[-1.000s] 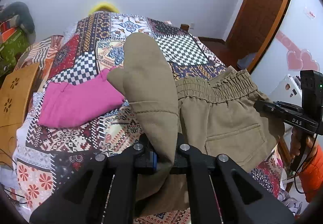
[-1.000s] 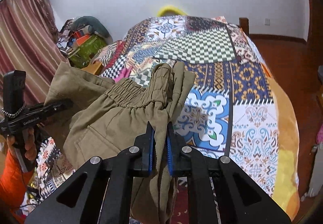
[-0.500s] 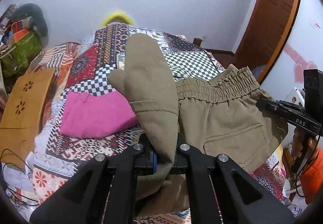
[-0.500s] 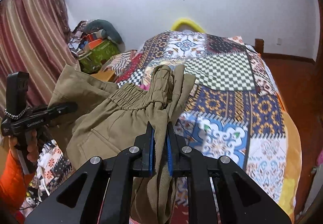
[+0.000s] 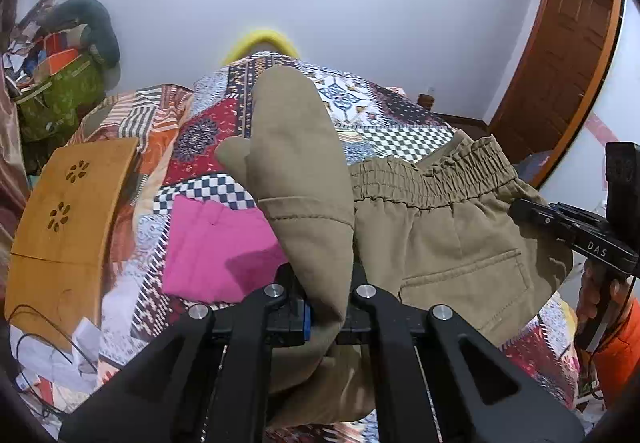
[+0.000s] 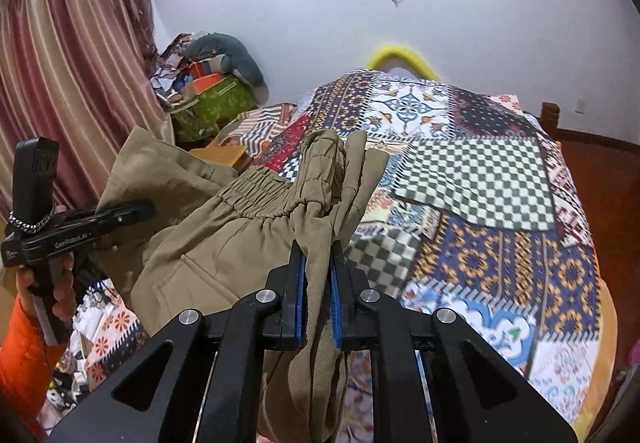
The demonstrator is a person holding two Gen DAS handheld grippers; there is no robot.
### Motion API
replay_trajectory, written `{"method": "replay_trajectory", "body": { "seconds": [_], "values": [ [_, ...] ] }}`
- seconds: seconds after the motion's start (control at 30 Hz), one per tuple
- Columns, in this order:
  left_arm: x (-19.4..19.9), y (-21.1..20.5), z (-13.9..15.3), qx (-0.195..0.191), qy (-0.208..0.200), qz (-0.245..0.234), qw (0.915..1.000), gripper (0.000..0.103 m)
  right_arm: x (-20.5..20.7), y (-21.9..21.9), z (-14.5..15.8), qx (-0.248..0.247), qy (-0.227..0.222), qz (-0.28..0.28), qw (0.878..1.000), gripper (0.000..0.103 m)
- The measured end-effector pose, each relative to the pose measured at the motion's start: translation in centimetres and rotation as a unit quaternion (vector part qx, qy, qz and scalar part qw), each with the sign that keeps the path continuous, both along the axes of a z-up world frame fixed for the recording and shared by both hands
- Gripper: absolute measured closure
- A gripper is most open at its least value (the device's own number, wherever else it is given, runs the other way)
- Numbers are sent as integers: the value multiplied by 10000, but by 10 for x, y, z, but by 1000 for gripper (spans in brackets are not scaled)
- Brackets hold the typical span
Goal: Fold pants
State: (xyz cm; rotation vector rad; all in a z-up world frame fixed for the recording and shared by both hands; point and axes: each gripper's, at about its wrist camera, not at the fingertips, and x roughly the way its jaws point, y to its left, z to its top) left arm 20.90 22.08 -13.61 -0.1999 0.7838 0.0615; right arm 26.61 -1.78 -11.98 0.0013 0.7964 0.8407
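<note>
Khaki pants [image 5: 440, 239] with an elastic waistband hang in the air above the patchwork bed [image 5: 392, 123], held between both grippers. My left gripper [image 5: 324, 307] is shut on a bunched fold of the pants that stands up between its jaws. My right gripper [image 6: 318, 283] is shut on the gathered waistband end of the pants [image 6: 256, 231], its blue pads [image 6: 299, 303] pressing the cloth. In the left wrist view the right gripper [image 5: 576, 231] shows at the right edge. The left gripper [image 6: 72, 227] appears at the left of the right wrist view.
A folded pink garment [image 5: 216, 247] lies on the bed under the pants. A wooden bedside board [image 5: 68, 211] stands left of the bed. Piled bags and cushions [image 6: 212, 91] sit by the curtain [image 6: 68, 83]. A wooden door [image 5: 560, 75] is at the right.
Both grippers have carried the pants toward the head of the bed and a little upward. The wall screen has come into view. The grips are unchanged.
</note>
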Motion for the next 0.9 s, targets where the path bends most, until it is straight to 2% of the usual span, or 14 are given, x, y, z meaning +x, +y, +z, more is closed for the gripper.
{"method": "replay_trajectory", "body": {
  "seconds": [0.53, 0.8, 0.9],
  "values": [
    [48, 75, -25, 286, 112, 419, 9987, 98, 42, 80, -17, 53, 54, 189, 9998, 94],
    [76, 106, -54, 482, 309, 595, 9966, 98, 57, 116, -37, -104, 8, 258, 9996, 94],
    [85, 119, -77, 345, 524, 704, 9955, 98, 63, 125, -50, -181, 129, 252, 9994, 94]
  ]
}}
